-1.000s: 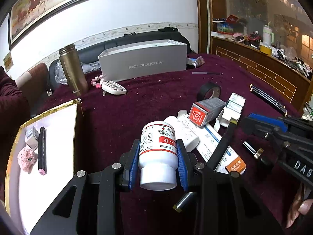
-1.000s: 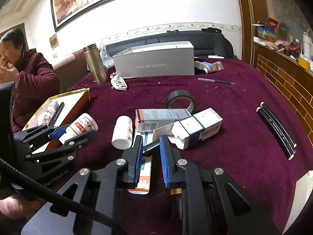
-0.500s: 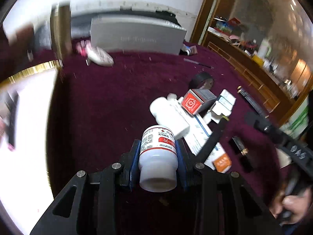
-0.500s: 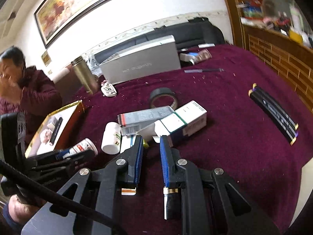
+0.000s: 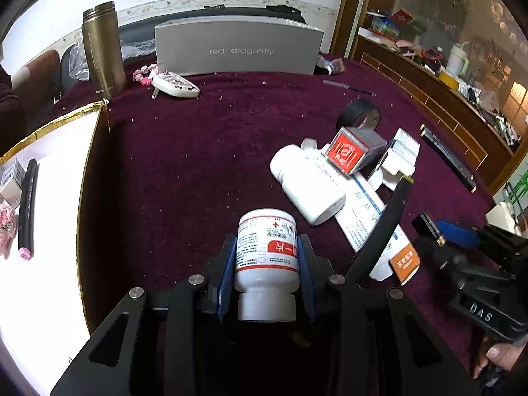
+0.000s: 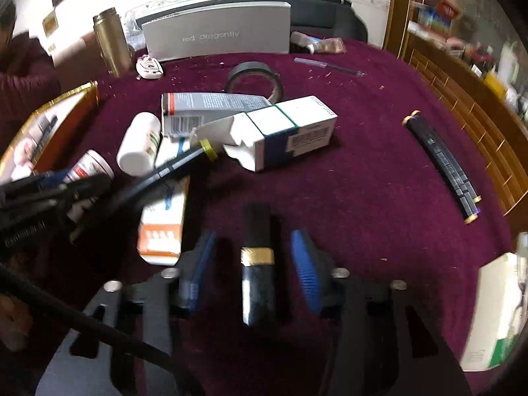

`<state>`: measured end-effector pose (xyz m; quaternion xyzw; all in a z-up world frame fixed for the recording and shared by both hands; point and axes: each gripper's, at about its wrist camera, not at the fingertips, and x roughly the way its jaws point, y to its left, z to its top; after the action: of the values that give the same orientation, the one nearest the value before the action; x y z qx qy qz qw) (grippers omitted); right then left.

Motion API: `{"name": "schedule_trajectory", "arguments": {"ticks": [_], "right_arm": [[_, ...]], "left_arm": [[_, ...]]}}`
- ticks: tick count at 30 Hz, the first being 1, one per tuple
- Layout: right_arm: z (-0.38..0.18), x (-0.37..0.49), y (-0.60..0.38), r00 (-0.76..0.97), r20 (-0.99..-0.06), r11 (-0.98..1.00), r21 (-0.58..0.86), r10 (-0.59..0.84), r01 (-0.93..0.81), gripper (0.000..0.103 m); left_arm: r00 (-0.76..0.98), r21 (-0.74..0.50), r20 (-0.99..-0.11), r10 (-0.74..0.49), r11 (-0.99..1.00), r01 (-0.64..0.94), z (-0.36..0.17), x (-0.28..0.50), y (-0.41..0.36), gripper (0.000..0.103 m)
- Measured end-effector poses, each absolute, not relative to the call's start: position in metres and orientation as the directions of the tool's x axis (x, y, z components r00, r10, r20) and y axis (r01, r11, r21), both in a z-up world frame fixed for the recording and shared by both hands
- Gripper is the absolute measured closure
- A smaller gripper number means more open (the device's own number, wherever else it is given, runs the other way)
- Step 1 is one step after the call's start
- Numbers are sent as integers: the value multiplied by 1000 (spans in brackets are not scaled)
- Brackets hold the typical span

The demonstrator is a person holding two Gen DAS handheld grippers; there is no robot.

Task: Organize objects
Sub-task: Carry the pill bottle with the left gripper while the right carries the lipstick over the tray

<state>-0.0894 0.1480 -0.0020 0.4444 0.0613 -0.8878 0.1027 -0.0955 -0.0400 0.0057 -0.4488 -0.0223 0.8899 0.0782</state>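
Pill bottle: a white pill bottle [image 5: 266, 257] with a red-banded label sits clamped between the blue pads of the left gripper [image 5: 266, 275], cap end nearest the camera, over the near middle of the table [image 5: 198, 151].
Left gripper: closed on the pill bottle, both pads pressing its sides.
Black tube: a short black tube [image 6: 258, 264] with a gold band lies on the cloth between the pads of the right gripper [image 6: 254, 264]; neither pad touches it.
Right gripper: its jaws have just been opening and stand apart, with a gap on each side of the black tube.
Second bottle: a plain white bottle [image 5: 305, 186] lies on its side to the right of the held one, against the boxes.
Boxes: a grey box with a red end [image 5: 358, 148], an open white carton [image 6: 280, 132] and a flat orange-ended box [image 6: 163, 221] lie heaped in the middle.
Long black pen: a long black pen [image 6: 171, 168] leans across the heap.
Tape roll: a tape roll [image 6: 253, 77] lies just beyond the boxes.
Far side: a grey shoe box [image 5: 237, 48] and a gold flask [image 5: 102, 52] stand at the far edge.
Left side: a gold-rimmed tray [image 5: 59, 231] holds a marker [image 5: 28, 208].
Right side: two dark sticks [image 6: 444, 165] lie well apart from the heap.
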Motion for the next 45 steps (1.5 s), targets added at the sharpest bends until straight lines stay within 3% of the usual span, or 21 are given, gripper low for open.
{"name": "schedule_trajectory", "arguments": {"ticks": [2,13,45], "right_arm": [[-2,-88,150,-583,-801,-970,-15,-134,244,88],[20,-77,156,-634,-730,-962,134,-257,236,88],[59,-18,86,-635,-675,-910,138,-376,392,88]], "left_arm": [[-586,-106,-795,158,-987,-122,6,-95,-39,73],[-637,-133,-747,190,-982,-136,24,-88,-43,73],[-767,-217,-612,192,-974,-71,77,-5,-103,73]]}}
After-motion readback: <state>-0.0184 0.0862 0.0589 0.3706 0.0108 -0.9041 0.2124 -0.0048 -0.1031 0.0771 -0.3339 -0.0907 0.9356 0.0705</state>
